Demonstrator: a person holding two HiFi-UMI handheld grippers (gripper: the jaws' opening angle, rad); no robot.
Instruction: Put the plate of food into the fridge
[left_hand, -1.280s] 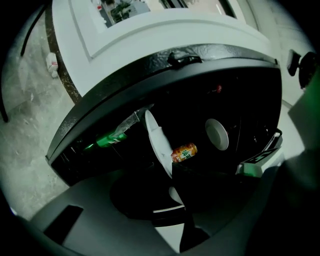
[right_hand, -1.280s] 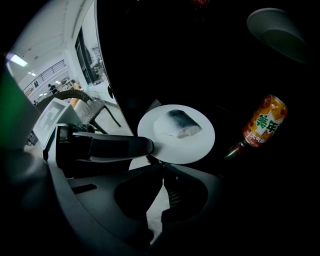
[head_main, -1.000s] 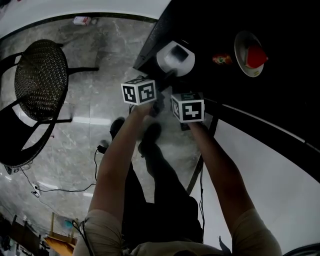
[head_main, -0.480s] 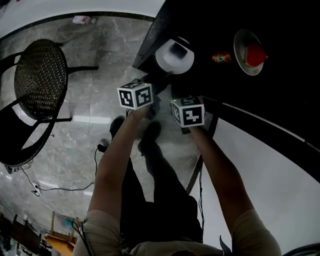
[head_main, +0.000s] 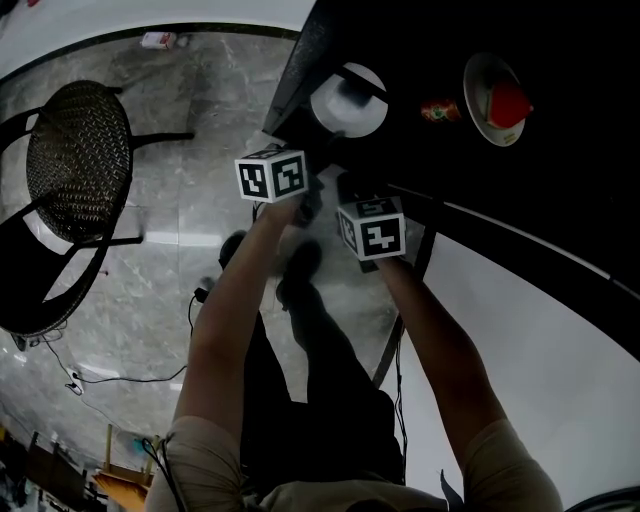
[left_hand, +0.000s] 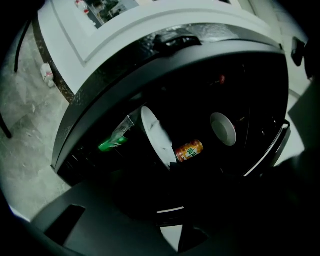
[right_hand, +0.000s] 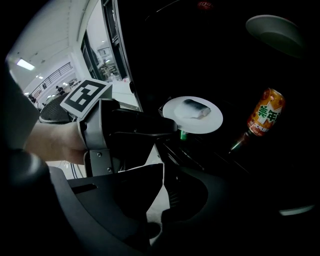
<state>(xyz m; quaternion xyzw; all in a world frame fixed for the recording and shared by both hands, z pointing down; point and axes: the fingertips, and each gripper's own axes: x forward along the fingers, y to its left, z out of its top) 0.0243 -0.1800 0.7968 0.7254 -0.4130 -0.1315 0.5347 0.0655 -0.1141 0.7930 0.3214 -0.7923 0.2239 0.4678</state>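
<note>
A white plate of food (head_main: 348, 100) lies inside the dark open fridge (head_main: 560, 180), near its left edge. My left gripper (head_main: 318, 160) reaches level into the fridge. Its jaws have just been closing and sit on the plate's near rim (right_hand: 172, 120). In the left gripper view the plate (left_hand: 156, 135) shows edge-on, running down into the dark jaws of the left gripper (left_hand: 172, 170). My right gripper (head_main: 350, 188) points steeply down at the fridge's front, just right of the left one. The right gripper (right_hand: 165, 175) is shut and holds nothing.
An orange can (head_main: 437, 110) and a white dish holding something red (head_main: 497, 100) stand further right in the fridge. A green bottle (left_hand: 114, 142) lies left of the plate. The white fridge door (head_main: 520, 330) stands open at my right. A wicker chair (head_main: 80, 160) and cables (head_main: 130, 375) are on the floor.
Both grippers stay at the fridge's opening by the plate. The left marker cube has edged slightly up towards the fridge; the plate keeps its place beside the can.
</note>
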